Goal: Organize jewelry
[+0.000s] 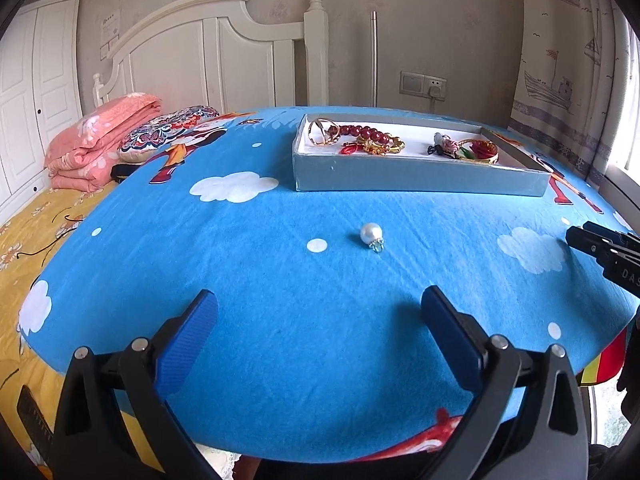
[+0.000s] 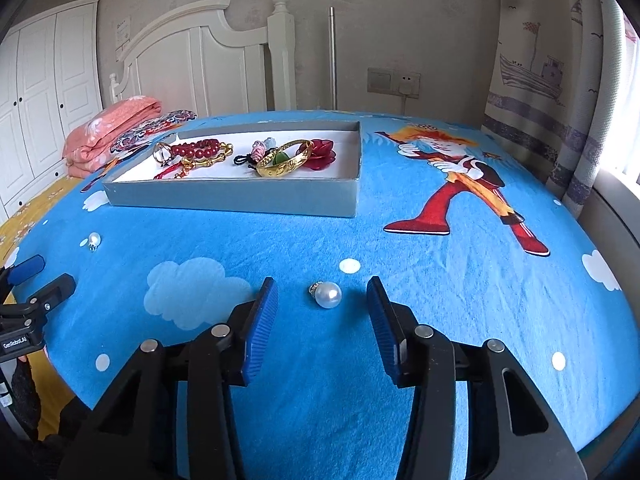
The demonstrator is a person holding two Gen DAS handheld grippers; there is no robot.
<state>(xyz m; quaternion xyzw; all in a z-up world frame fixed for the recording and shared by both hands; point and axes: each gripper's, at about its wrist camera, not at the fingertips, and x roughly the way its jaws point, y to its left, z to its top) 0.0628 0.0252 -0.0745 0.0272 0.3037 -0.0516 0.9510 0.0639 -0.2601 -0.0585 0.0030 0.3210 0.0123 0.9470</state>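
Two pearl earrings lie on the blue cartoon cloth. One pearl (image 1: 371,235) lies ahead of my open, empty left gripper (image 1: 316,304); it also shows far left in the right wrist view (image 2: 94,239). The other pearl (image 2: 328,295) lies between the open fingers of my right gripper (image 2: 322,296), touching neither pad. A grey shallow box (image 1: 420,174) (image 2: 240,200) at the back holds a red bead bracelet (image 2: 198,149), gold bangle (image 2: 286,158), rings and a red flower piece.
The round table's edge curves close in front of both grippers. A bed with a yellow sheet, pink folded quilt (image 1: 100,140) and patterned pillow lies left. Curtain and window stand right. The right gripper's tip shows at the left wrist view's right edge (image 1: 600,244).
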